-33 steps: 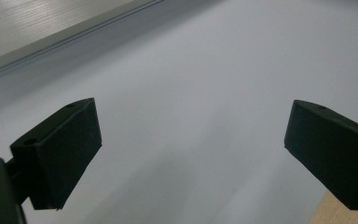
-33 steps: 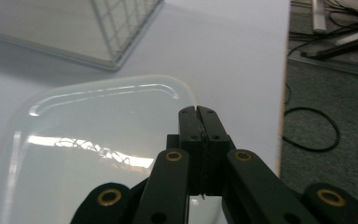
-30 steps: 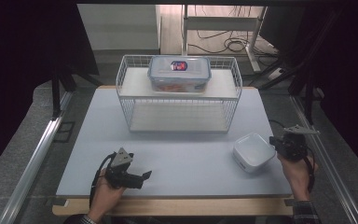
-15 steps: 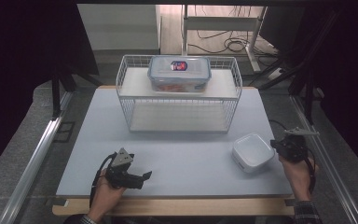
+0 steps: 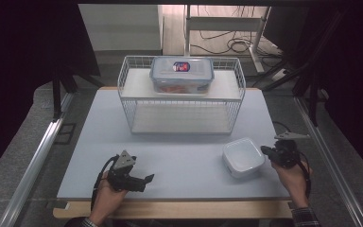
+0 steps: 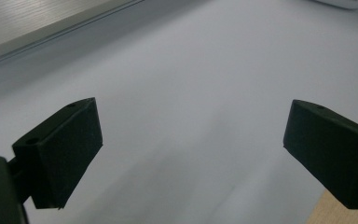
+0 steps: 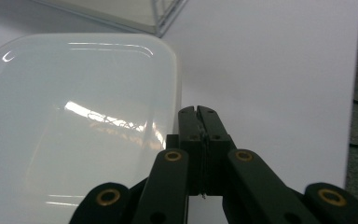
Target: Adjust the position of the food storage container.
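A white square container (image 5: 243, 157) lies on the pale table (image 5: 170, 142) at the front right. It spreads across the left of the right gripper view as the container (image 7: 74, 126). My right gripper (image 5: 265, 151) is shut, jaws pressed together with nothing seen between them. The right gripper's tips (image 7: 198, 112) sit right beside the container's right rim. My left gripper (image 5: 146, 181) rests low at the front left, pointing right. In the left gripper view it (image 6: 191, 149) stands open over bare table, its pads (image 6: 65, 149) wide apart.
A white wire rack (image 5: 182, 111) stands at the back middle of the table. On its top shelf sits a clear lidded box (image 5: 182, 74) with something red inside. Cables run on the floor beyond. The table's wooden front edge (image 5: 170, 209) lies near both hands.
My right gripper has moved a little to the left and down, against the white container, which appears shifted slightly left. The left gripper has stayed put.
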`<action>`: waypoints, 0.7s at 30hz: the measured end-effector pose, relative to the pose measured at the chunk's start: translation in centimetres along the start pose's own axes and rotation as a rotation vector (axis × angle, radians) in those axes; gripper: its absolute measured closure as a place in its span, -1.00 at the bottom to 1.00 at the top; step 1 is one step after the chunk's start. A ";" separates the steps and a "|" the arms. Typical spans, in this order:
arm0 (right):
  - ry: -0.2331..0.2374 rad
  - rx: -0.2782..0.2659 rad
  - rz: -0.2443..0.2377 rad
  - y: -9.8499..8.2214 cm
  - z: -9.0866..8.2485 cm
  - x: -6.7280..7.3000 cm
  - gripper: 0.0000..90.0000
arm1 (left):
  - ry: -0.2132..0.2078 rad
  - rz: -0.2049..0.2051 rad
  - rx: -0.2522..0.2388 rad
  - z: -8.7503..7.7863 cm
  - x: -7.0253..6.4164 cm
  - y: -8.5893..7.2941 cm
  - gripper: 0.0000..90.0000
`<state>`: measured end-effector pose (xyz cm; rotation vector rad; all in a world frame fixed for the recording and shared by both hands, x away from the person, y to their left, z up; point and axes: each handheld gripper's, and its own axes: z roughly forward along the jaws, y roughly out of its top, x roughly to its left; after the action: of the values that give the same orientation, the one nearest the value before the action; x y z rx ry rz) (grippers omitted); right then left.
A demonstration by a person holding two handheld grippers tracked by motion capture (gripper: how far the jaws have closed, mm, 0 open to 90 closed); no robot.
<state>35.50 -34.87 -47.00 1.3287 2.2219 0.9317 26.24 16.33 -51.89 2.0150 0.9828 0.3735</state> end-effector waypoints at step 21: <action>0.153 0.041 -0.061 0.6 1.0 4.4 0.98 | -0.004 0.000 0.014 0.2 -0.1 -0.1 -0.90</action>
<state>34.40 -30.44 -47.19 1.2376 2.3938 1.0007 26.28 16.17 -52.05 2.0270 0.9856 0.3634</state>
